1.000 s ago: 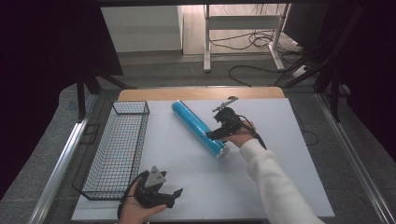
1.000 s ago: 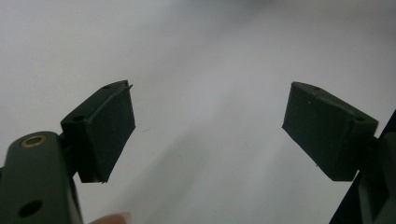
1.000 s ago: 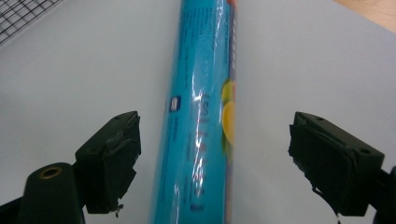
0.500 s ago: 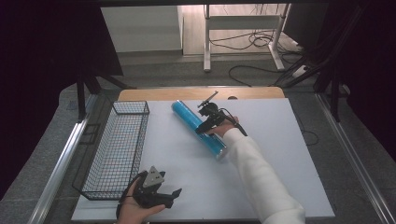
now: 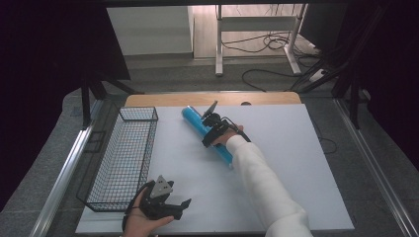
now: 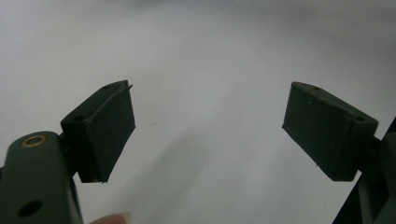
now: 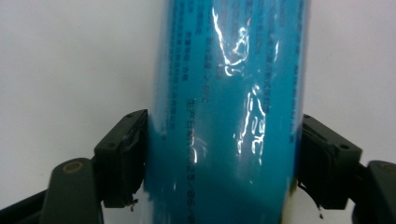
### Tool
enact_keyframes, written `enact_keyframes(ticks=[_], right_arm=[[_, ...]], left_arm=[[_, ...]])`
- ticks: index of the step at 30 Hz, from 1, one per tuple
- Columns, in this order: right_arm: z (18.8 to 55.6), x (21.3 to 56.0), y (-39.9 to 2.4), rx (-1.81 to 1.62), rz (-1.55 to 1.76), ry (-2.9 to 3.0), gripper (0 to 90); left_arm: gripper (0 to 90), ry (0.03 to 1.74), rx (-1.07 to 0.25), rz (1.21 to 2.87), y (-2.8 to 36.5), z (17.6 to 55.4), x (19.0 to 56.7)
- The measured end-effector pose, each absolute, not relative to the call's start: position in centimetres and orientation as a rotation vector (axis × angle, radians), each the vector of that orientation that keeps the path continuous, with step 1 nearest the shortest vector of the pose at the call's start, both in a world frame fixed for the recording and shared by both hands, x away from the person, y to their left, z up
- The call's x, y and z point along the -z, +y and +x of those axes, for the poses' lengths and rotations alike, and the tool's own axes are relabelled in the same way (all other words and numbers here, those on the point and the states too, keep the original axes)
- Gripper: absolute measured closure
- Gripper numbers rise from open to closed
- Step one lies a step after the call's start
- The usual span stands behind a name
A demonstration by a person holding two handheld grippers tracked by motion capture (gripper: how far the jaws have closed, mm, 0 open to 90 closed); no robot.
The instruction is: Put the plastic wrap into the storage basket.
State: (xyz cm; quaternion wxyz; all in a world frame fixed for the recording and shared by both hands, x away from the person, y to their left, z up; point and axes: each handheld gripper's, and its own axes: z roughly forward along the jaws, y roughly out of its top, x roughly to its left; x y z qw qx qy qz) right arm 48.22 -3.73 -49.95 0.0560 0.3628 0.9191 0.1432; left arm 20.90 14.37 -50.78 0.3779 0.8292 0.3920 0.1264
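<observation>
Blue and glossy, the plastic-wrapped tube (image 5: pixel 207 136) lies on its side on the white desk (image 5: pixel 306 163), slanting from the far middle toward the near right, with small printed text along its wrap in the right gripper view. The right gripper (image 5: pixel 211 132) sits over the tube's middle, its two black fingers (image 7: pixel 122 156) set on either flank of the tube and pressed against the wrap; it appears to be clamped on it, though how firmly is hard to judge. A white sleeve (image 5: pixel 267 187) runs from the bottom edge up to that gripper. Well apart, near the desk's front left corner, the left gripper (image 5: pixel 165 205) rests in a hand, its fingers (image 6: pixel 105 130) spread wide with nothing between them but bare white surface. Just beyond it, along the desk's left edge, stands a black wire basket (image 5: pixel 123 158).
</observation>
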Motion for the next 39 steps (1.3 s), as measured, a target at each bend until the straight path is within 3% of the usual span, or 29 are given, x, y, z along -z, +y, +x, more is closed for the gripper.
enact_keyframes(ticks=[4,22,39], right_arm=[[48.5,50.3,-3.6,-0.366,1.143,2.806,30.8],[48.7,48.6,-5.1,-0.554,1.299,2.823,32.0],[44.5,44.7,-8.7,-0.822,1.306,2.768,31.9]], left_arm=[[16.8,1.003,-0.323,2.12,14.4,20.9,50.8],[16.8,1.005,-0.327,2.112,14.5,20.9,50.7],[16.7,1.018,-0.311,2.096,14.5,21.1,50.7]])
